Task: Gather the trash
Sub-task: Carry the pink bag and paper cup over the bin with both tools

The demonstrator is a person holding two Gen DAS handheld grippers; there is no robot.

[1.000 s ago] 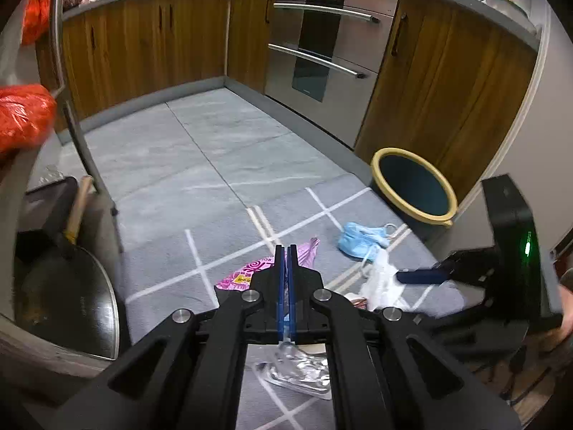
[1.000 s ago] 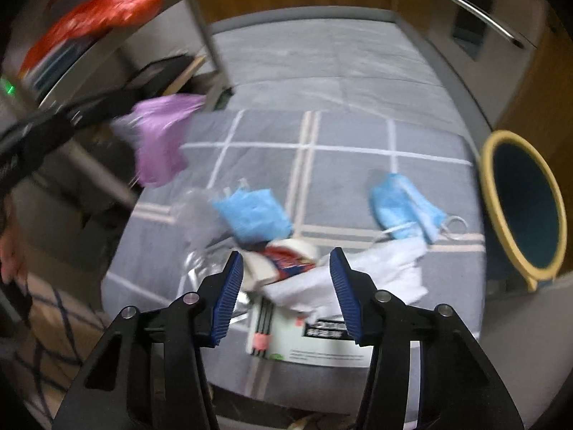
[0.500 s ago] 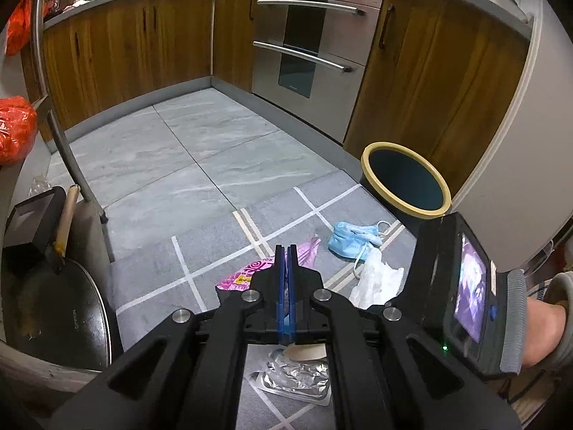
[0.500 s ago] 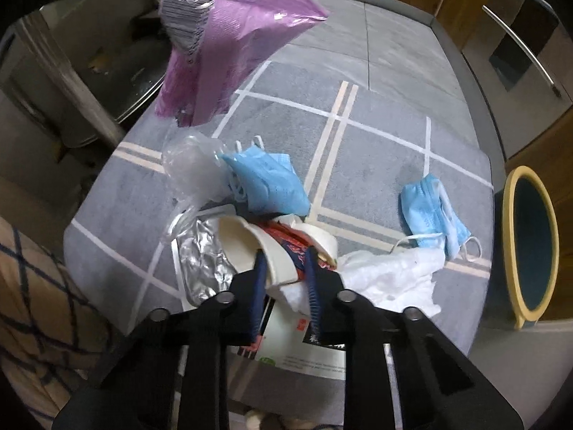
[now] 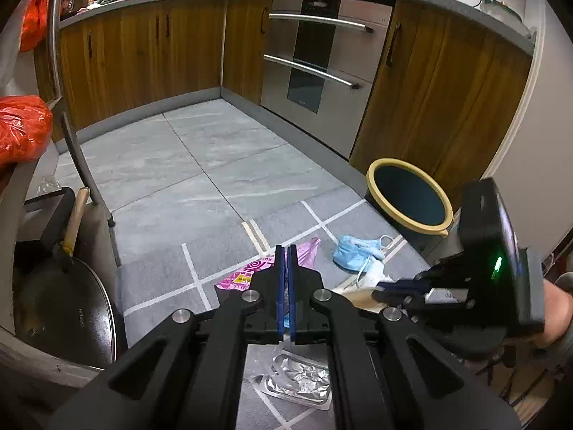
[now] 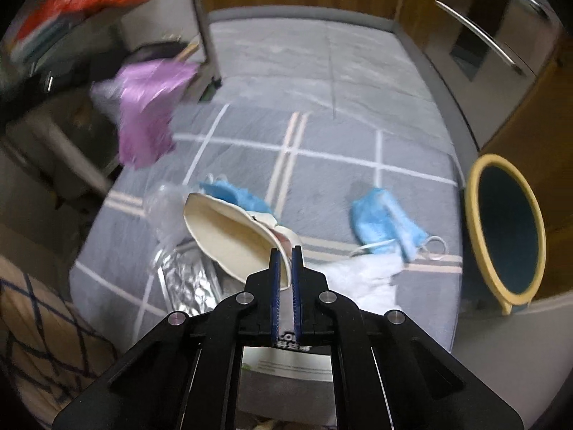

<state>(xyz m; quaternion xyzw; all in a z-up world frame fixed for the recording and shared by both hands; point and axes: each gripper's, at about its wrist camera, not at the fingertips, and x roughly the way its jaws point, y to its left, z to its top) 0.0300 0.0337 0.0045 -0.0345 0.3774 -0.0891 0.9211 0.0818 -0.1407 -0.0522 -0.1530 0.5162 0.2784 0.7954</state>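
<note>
Dim indoor light, fisheye-bent edges; right wrist view smeared with motion blur.

The litter lies on a mat spread over the kitchen floor. At the mat's right edge stands a bin, just before the cabinets. A face mask lies near the bin, a tissue just beside it. Left of these sit a second mask, a foil tray and a paper bowl gripped in the right gripper. Behind, a wrapper hangs from the left gripper.
</note>
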